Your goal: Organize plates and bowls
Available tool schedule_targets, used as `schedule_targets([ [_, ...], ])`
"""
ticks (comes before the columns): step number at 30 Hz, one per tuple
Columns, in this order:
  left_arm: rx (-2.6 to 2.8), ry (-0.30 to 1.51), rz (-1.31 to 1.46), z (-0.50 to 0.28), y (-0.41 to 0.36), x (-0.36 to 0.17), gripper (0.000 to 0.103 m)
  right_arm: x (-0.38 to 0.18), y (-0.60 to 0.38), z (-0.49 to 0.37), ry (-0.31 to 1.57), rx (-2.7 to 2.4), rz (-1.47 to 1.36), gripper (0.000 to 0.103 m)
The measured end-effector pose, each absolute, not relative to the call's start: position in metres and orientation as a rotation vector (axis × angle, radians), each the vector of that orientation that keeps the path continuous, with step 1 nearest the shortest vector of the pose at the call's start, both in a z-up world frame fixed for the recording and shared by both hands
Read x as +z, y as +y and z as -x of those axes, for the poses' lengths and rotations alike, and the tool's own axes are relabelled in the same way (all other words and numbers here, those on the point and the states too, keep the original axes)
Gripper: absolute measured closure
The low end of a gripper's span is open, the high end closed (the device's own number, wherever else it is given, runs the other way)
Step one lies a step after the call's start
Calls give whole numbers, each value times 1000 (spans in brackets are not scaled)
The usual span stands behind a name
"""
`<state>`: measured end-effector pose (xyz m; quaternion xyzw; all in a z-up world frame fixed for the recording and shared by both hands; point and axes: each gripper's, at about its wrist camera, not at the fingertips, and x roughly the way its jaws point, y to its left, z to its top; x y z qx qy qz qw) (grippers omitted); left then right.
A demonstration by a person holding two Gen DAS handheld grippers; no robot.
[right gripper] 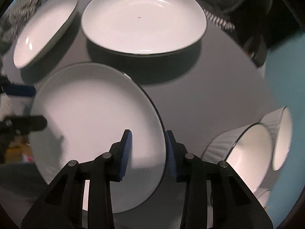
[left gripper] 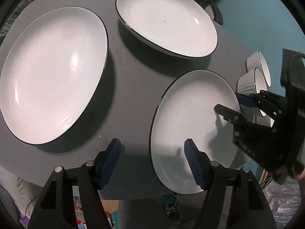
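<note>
I'm bracketing the near plate (right gripper: 91,118) rim with both grippers, right gripper (right gripper: 147,152) and left gripper (left gripper: 152,160) both spread; next, pinch and lift.

My round grey table (left gripper: 129,99) stands on a teal floor (left gripper: 257,24), with clutter and crinkled plastic sheeting (left gripper: 282,196) below its near edge, striped fabric (right gripper: 219,21) behind it, and overhead light throwing hard shadows.
</note>
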<state>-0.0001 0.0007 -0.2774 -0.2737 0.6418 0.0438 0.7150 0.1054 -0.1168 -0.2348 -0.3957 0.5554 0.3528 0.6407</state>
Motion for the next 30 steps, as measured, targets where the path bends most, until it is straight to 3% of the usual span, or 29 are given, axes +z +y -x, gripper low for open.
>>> schedule_targets([
  [11,74,1441,581,-11,-7,-281,33,-240,-108,-111,1249,710,898,70],
  [17,61,1440,583,-13,-7,-282,33,-234,-123,-121,1390,696,694,81],
  [21,61,1444,587,-10,2,-283,41,-240,-132,-136,1466,698,568,87],
  [30,50,1445,591,3,11,-283,58,-260,-158,-163,1602,717,276,87],
])
